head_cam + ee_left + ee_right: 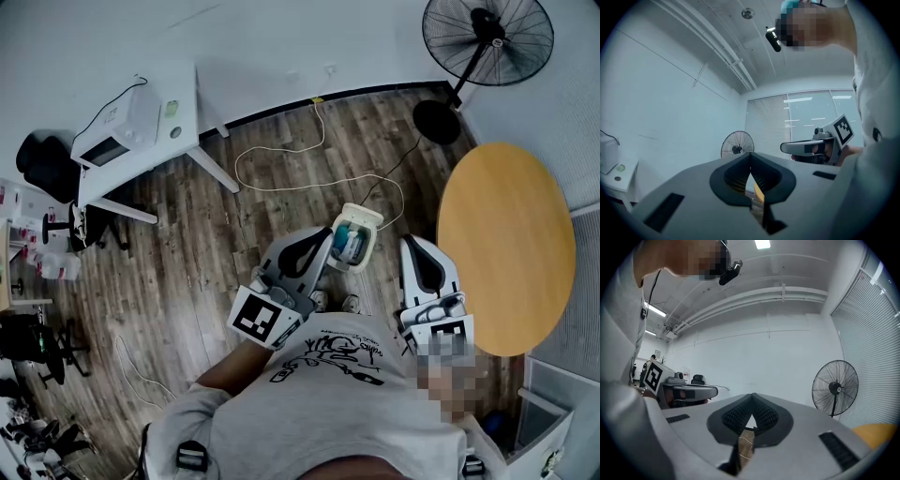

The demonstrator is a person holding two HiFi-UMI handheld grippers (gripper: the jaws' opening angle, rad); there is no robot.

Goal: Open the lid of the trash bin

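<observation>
A small white trash bin (360, 225) stands on the wood floor just ahead of the person's feet; teal and white things show in its top. Whether its lid is up I cannot tell. My left gripper (317, 244) is held level above the floor, its tip over the bin's left edge in the head view, jaws shut and empty. In the left gripper view the left gripper (750, 155) shows its pads meeting. My right gripper (418, 246) hangs level to the right of the bin, also shut with nothing in it; in its own view the right gripper (752, 398) points at a white wall.
A round wooden table (506, 244) fills the right side. A standing fan (486, 42) is at the back right. A white desk (183, 112) carrying a white appliance (117, 131) stands at the back left, and a cable (281, 169) loops over the floor beyond the bin.
</observation>
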